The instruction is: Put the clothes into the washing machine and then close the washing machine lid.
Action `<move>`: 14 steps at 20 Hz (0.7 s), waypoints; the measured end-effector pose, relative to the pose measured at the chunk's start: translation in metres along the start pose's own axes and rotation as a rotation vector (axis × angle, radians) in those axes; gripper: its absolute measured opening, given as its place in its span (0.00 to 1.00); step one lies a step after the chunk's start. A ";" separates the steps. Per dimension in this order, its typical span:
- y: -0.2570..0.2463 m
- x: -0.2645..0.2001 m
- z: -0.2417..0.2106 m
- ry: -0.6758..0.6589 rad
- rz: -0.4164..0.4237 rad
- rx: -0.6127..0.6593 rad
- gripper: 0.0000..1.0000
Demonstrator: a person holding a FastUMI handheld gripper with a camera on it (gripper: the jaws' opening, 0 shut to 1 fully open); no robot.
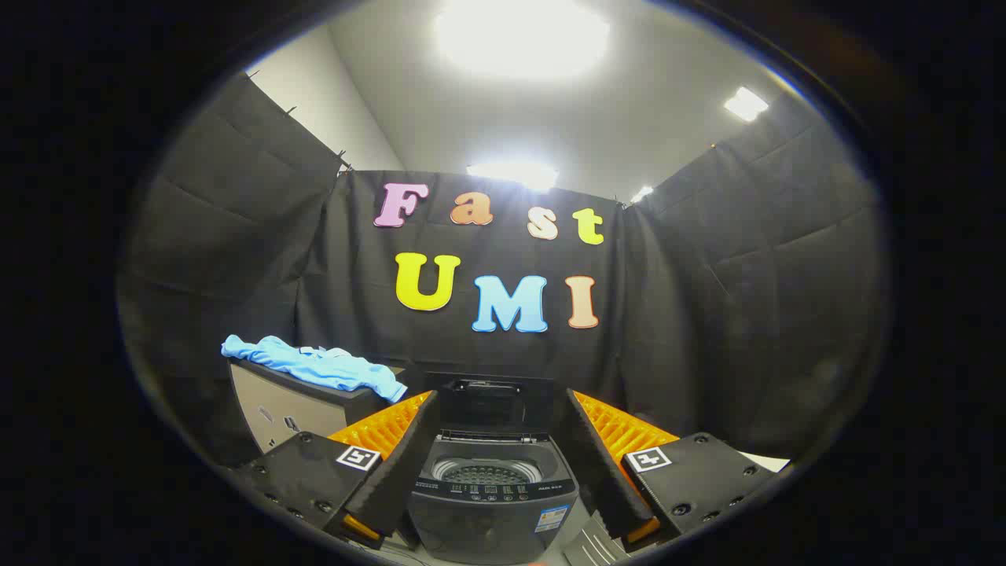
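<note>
The fingers (503, 464) are hanging wide apart, gripping nothing, framing the small dark top-loading washing machine (491, 495), its lid up. The crumpled light-blue cloth (314, 365) is lying left of centre on the counter (283, 405); swinging left and pinching a thick fold looks best.

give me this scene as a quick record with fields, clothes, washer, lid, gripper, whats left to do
clothes: blue garment lying crumpled on top of a cabinet, beside the washer
washer: top-loading washing machine seen between the fingers, ahead of them
lid: lid raised upright, drum in view
gripper: gripper open, holding nothing
left to do: garment not yet picked up, lid not yet closed
</note>
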State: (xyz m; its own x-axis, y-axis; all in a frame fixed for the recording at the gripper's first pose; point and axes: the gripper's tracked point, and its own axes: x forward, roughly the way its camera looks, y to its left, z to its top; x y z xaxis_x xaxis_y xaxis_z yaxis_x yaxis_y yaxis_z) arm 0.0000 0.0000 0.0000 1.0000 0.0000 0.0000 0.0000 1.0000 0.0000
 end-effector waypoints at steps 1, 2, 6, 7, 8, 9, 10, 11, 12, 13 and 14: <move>0.001 -0.002 0.003 -0.008 0.001 -0.003 0.98; 0.003 -0.002 0.005 -0.013 0.008 -0.002 0.98; 0.017 -0.008 0.004 0.005 0.051 0.054 0.98; 0.018 -0.008 0.000 0.021 0.049 0.068 0.98; 0.019 -0.009 -0.003 0.035 0.047 0.079 0.98; 0.018 -0.010 -0.007 0.052 0.040 0.084 0.98; 0.018 -0.009 -0.011 0.067 0.034 0.084 0.98; 0.016 -0.009 -0.014 0.077 0.027 0.079 0.98; 0.016 -0.010 -0.015 0.082 0.022 0.076 0.98; 0.016 -0.011 -0.016 0.085 0.018 0.076 0.98; 0.016 -0.011 -0.017 0.087 0.016 0.080 0.98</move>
State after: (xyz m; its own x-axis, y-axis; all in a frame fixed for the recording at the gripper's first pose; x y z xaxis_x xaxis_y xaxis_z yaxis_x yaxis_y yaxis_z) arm -0.0108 0.0164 -0.0165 0.9961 0.0196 -0.0857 -0.0127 0.9967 0.0803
